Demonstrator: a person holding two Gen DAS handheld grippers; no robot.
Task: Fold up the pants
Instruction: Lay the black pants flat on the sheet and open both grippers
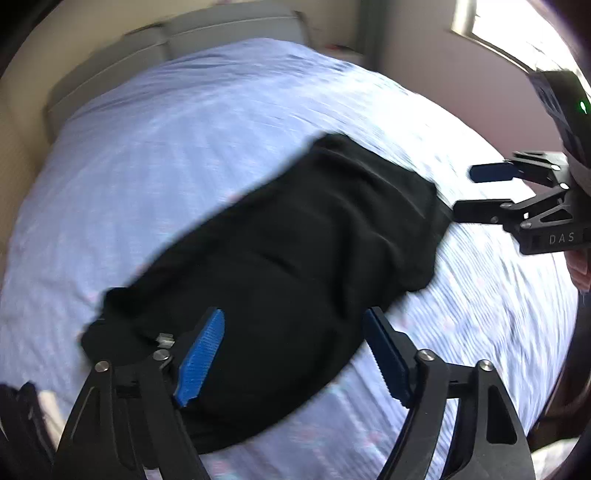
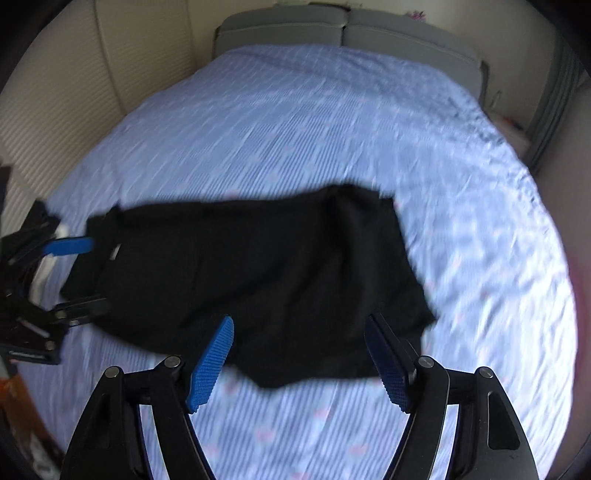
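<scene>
Black pants (image 1: pixel 288 273) lie folded into a wide band on a light blue striped bed sheet (image 1: pixel 166 147); they also show in the right wrist view (image 2: pixel 266 280). My left gripper (image 1: pixel 295 332) is open and empty, just above the pants' near end. My right gripper (image 2: pixel 299 339) is open and empty, above the pants' near edge. In the left wrist view the right gripper (image 1: pixel 465 190) sits at the pants' far right end. In the right wrist view the left gripper (image 2: pixel 88 275) sits at the pants' left end. Both views are blurred by motion.
Grey pillows (image 2: pixel 347 29) lie at the head of the bed. A beige wall panel (image 2: pixel 74 74) runs along the bed's left side. A bright window (image 1: pixel 506 26) is at the upper right of the left wrist view. Dark clothing (image 1: pixel 18 424) lies at the bed's near left edge.
</scene>
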